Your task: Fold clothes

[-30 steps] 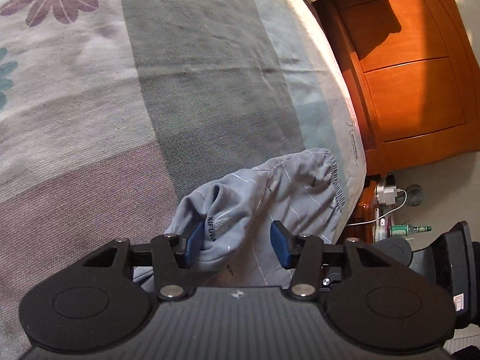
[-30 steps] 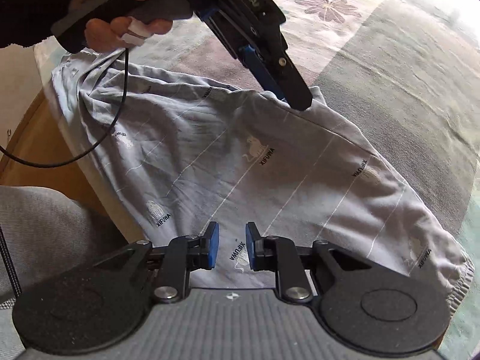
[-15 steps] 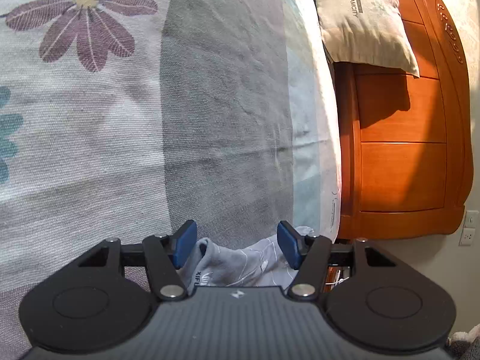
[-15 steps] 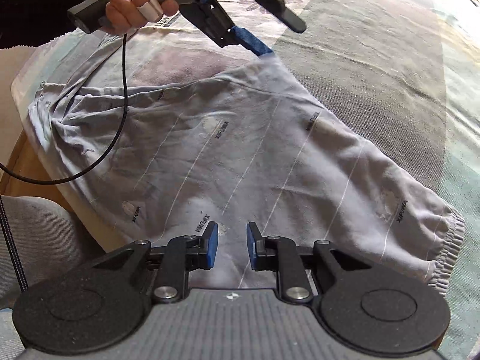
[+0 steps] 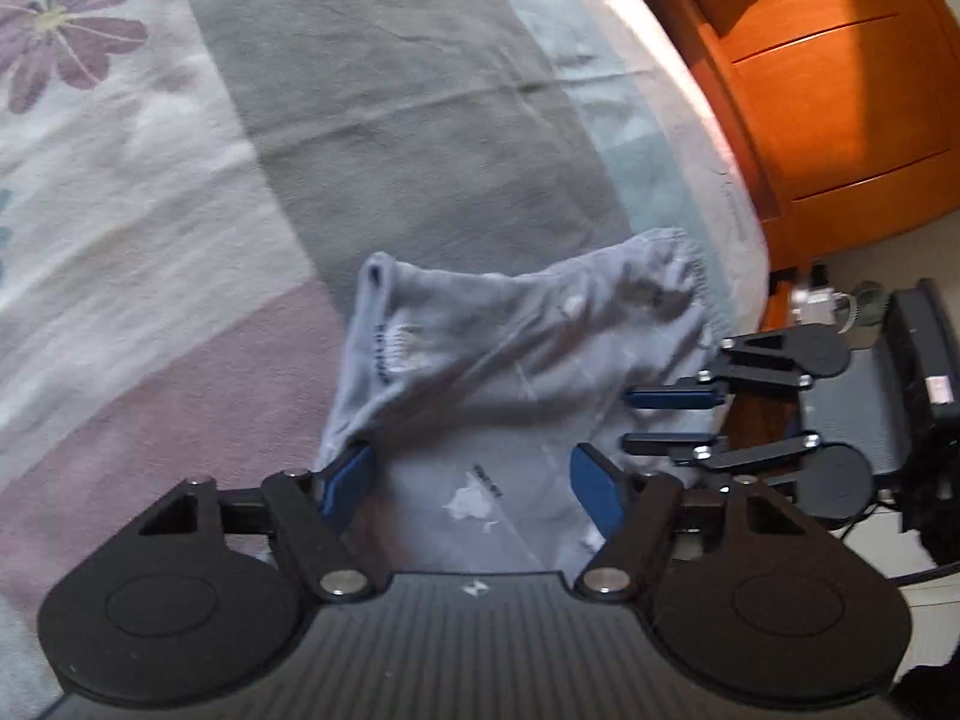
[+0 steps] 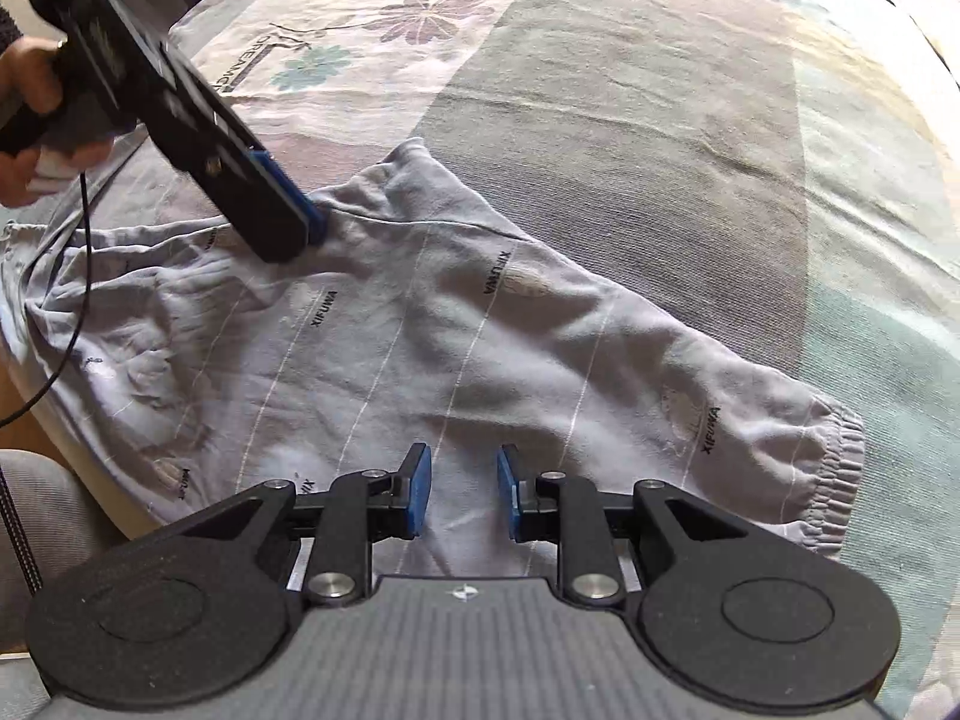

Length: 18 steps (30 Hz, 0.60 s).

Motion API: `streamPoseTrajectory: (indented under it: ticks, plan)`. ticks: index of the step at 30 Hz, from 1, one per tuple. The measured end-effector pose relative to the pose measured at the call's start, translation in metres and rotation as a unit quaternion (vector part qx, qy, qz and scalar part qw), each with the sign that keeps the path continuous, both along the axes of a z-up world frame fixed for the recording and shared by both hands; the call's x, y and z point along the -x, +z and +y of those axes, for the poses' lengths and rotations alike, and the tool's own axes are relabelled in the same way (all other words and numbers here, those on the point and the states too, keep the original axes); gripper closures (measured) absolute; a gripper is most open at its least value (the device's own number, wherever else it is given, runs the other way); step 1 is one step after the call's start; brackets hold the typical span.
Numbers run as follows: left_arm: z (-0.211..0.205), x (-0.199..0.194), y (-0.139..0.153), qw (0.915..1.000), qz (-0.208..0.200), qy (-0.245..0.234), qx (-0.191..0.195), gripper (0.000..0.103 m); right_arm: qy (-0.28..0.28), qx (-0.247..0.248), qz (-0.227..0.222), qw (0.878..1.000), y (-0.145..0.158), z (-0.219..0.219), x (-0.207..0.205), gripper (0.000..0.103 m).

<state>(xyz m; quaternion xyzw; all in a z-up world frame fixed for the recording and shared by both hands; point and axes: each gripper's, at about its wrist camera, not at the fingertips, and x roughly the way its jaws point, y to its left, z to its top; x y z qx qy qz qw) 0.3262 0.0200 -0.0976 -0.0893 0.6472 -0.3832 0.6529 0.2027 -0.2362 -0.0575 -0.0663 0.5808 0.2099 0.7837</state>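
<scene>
Grey trousers (image 6: 480, 330) with thin white lines and small printed words lie spread on the bed, their elastic cuff (image 6: 840, 468) at the right. My right gripper (image 6: 463, 480) hovers over the near edge, its jaws a little apart and widening, with cloth below them but nothing pinched. My left gripper (image 6: 300, 222), held by a hand (image 6: 24, 120), reaches down onto the far edge. In the left wrist view the left gripper (image 5: 468, 480) is closing over bunched trousers (image 5: 510, 348): cloth lies between the pads, which do not press on it. The right gripper (image 5: 627, 419) shows at the right.
A bedspread (image 6: 660, 120) with grey, pink and flowered bands covers the bed. Orange wooden furniture (image 5: 840, 108) stands past the bed's edge, with dark gear (image 5: 912, 360) on the floor beside it. A black cable (image 6: 66, 330) hangs from the left gripper over the trousers.
The left gripper tipped up off the trousers, then came back down onto their far edge. The right gripper slid along the near edge and its jaws widened slightly.
</scene>
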Motion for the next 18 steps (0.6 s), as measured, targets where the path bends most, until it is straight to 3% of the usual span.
streamPoseTrajectory:
  ticks: [2,5,8,10,14,18]
  plan:
    - [0.018,0.003,0.013,0.9995,-0.01,0.028,0.009,0.045,-0.001,0.005,-0.002,1.0,0.001,-0.004,0.001,0.075]
    - [0.029,0.01,0.037,0.9988,-0.042,0.022,0.011,0.04,-0.002,0.0,0.0,1.0,0.002,-0.007,0.002,0.075]
    - [0.024,0.032,0.039,0.9987,-0.04,-0.031,0.0,0.04,0.006,-0.005,0.002,1.0,0.002,0.0,0.001,0.075]
    - [0.018,0.048,0.029,0.997,-0.037,-0.063,-0.027,0.04,0.021,-0.013,-0.001,1.0,0.003,0.009,-0.001,0.075]
    - [0.028,0.066,0.025,0.995,-0.053,-0.049,-0.069,0.041,0.07,-0.037,-0.014,0.997,0.011,0.029,-0.006,0.075]
    - [0.049,0.078,0.036,0.9919,-0.081,-0.026,-0.094,0.041,0.17,-0.053,-0.028,0.984,0.016,0.06,-0.02,0.082]
